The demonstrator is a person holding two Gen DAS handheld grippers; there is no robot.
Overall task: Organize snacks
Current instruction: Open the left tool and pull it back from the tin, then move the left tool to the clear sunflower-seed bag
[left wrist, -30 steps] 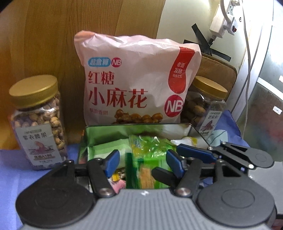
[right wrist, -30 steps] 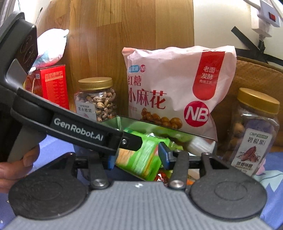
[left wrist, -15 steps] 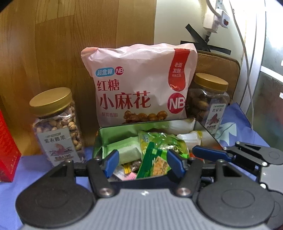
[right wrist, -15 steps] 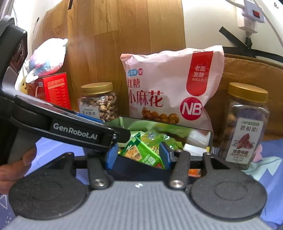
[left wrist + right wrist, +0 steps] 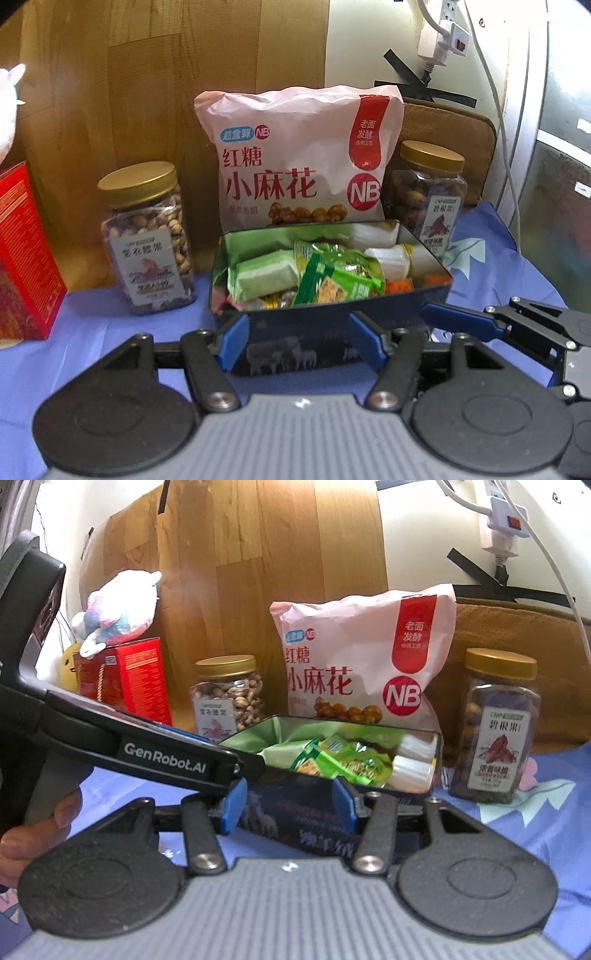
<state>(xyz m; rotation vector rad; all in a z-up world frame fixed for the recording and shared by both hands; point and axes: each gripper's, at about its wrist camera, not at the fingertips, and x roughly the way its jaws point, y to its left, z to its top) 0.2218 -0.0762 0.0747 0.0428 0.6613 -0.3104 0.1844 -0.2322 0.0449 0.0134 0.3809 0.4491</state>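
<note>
A dark open tin point(image 5: 332, 332) point(image 5: 295, 827) full of small wrapped snacks point(image 5: 332, 284) point(image 5: 343, 764) stands on the blue cloth. Behind it leans a large pink snack bag point(image 5: 299, 158) point(image 5: 365, 653), with a gold-lidded nut jar on the left point(image 5: 147, 236) point(image 5: 229, 698) and another on the right point(image 5: 424, 192) point(image 5: 498, 723). My left gripper point(image 5: 299, 341) is open and empty just in front of the tin. My right gripper point(image 5: 290, 806) is open and empty at the tin's near wall. The left gripper's body point(image 5: 110, 731) crosses the right wrist view.
A red box point(image 5: 22, 254) point(image 5: 125, 679) stands at the left with a plush toy point(image 5: 118, 609) on top. A wooden panel point(image 5: 147, 92) and a brown cushion point(image 5: 461, 147) back the row. A power strip point(image 5: 443, 37) and its cable hang on the wall.
Both grippers have drawn back and lifted away from above the tin, so the whole tin and more of the cloth now show. Both stay open and empty.
</note>
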